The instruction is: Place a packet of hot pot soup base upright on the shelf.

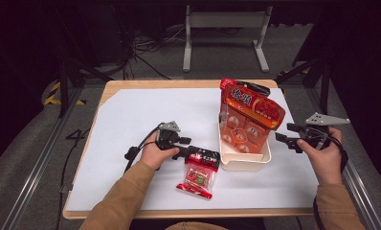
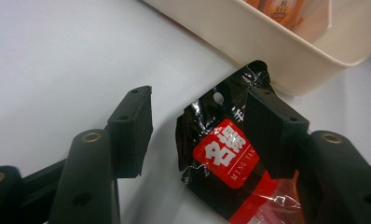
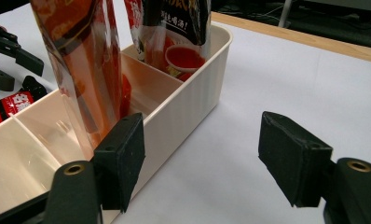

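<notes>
One crinkled red-black snack packet [image 1: 198, 171]

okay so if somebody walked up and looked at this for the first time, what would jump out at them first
Most likely the big orange-red snack bag standing upright in the cream bin on the right half of the white-covered table. Next, the small red-and-black packet lying flat just left of the bin's near end, with the left tongs open around its black top edge. The right tongs are open beside the bin's right wall, holding nothing.
</notes>
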The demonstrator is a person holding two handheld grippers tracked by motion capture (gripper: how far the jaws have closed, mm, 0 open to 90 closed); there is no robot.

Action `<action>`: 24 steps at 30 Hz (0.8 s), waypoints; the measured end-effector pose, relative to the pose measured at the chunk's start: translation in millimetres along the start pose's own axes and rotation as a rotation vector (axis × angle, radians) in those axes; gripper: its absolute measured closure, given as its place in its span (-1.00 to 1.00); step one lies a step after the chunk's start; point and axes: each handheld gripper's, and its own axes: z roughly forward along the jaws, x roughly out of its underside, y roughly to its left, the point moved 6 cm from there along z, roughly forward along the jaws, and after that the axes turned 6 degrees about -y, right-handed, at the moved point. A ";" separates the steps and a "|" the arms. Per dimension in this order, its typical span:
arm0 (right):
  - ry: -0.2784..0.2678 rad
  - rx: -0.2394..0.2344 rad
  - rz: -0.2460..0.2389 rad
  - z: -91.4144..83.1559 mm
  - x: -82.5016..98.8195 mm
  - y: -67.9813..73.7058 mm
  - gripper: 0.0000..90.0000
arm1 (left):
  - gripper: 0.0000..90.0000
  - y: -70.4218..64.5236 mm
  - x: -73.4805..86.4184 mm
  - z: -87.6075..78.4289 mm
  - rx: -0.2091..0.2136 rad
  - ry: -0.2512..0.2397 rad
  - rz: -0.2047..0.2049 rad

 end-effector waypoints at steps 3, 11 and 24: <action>0.002 -0.004 0.001 0.4 0.4 0.3 -0.27 | -0.01 -0.7 1.2 1.6 0.007 0.010 -0.004; 0.004 -0.008 0.003 1.4 0.6 1.3 -0.28 | 0.11 -2.9 5.4 6.2 0.041 0.049 -0.015; 0.009 -0.008 0.006 2.6 2.2 0.4 -0.27 | 0.59 -3.8 12.6 9.0 0.011 0.111 0.026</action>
